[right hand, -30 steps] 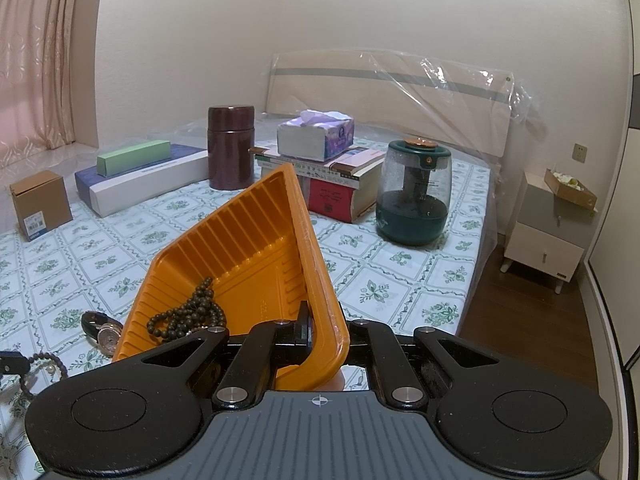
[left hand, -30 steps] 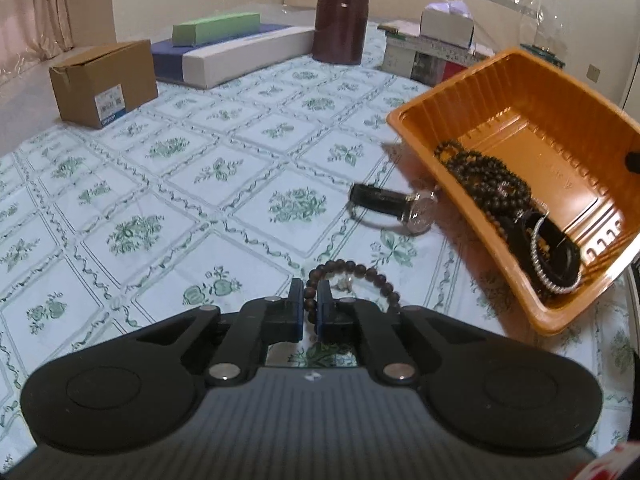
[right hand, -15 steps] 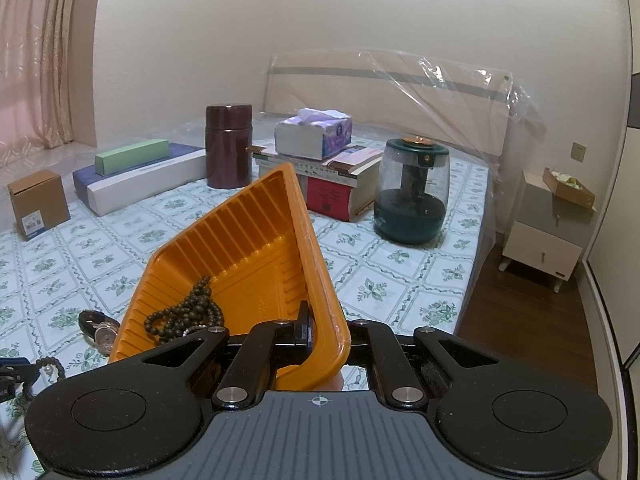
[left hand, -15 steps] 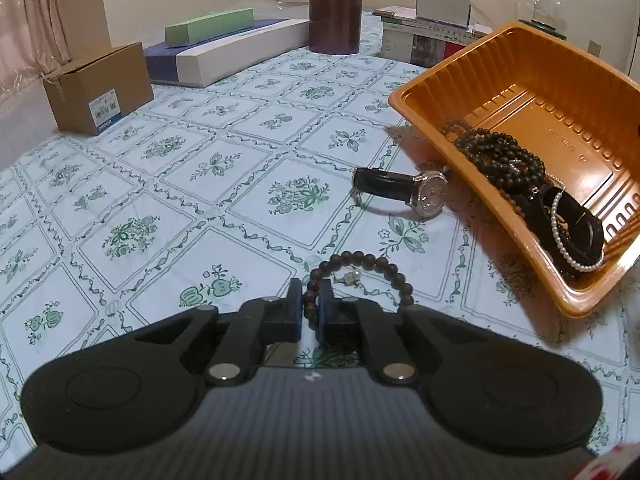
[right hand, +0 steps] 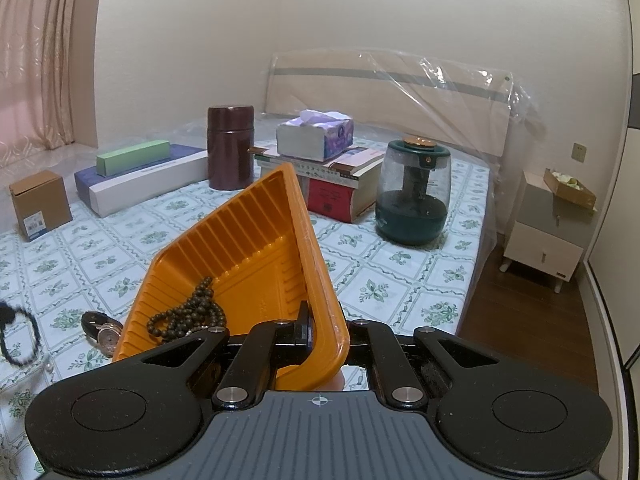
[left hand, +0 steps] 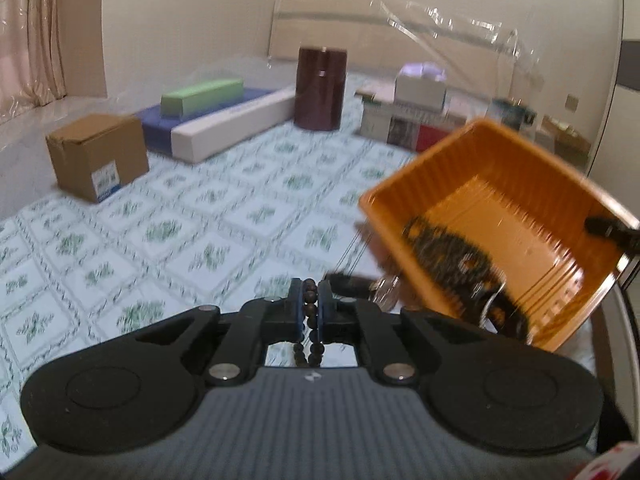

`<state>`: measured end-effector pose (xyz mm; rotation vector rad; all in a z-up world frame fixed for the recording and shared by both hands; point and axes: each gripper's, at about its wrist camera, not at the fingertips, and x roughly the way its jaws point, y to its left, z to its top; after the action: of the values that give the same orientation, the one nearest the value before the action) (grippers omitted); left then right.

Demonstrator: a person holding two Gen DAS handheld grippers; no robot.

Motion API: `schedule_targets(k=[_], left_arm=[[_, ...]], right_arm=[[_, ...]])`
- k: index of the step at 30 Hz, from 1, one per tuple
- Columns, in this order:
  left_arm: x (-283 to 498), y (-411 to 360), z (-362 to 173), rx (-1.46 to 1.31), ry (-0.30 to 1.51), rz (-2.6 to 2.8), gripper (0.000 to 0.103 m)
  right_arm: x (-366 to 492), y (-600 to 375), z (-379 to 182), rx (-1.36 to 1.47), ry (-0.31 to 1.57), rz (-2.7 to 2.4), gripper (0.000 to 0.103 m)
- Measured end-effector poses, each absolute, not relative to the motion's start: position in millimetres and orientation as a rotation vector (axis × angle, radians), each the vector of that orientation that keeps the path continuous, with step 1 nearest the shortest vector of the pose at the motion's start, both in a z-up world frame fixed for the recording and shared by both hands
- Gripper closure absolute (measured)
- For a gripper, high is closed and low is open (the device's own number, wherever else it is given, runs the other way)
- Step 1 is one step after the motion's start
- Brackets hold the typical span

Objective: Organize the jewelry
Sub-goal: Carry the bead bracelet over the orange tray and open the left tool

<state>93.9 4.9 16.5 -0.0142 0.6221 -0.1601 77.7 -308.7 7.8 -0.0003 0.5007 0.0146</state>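
Bedspread [right hand: 372, 256] with a green floral grid covers the whole working surface, and its right edge drops to a wooden floor [right hand: 516, 312] where a small nightstand [right hand: 544, 240] stands. The widest open stretch lies on the left and centre of the bed, between the cardboard box [left hand: 96, 156] and the orange tray [right hand: 240, 256].

Along the far side a headboard [right hand: 384, 100] wrapped in clear plastic closes the bed off. In front of it stand a long white-and-blue box [right hand: 140, 180] with a green box [right hand: 132, 156] on top, a dark brown canister [right hand: 231, 146], a stack of books [right hand: 332, 184] carrying a tissue box [right hand: 316, 138], and a dark green glass-domed jar [right hand: 414, 192] near the right edge.

The orange tray is tilted, its near rim raised; the right gripper [right hand: 310, 330] is clamped tight on that rim. Inside lies a heap of dark bead strands [right hand: 188, 316]; the left view, blurred, also shows a pale ring-shaped piece there.

A wristwatch [right hand: 102, 330] lies on the bedspread just beside the tray's low left corner.

The left gripper [left hand: 309, 306] is closed on a brown bead bracelet [left hand: 310, 322], which hangs between the pads above the bedspread, just left of the tray.
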Motion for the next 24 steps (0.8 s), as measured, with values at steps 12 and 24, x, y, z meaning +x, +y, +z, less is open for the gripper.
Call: schedule_targets(k=[12,24], left_arm=[[102,-29,54,-0.085,0.558,-0.294,0.098],[118,-99,45,-0.092,0.597,-0.472,0.098]], right_arm=[[78,-308,8,0.002,0.502,0.014,0.095],[78,-304,10,0.004,0.502,0.015,0.095]])
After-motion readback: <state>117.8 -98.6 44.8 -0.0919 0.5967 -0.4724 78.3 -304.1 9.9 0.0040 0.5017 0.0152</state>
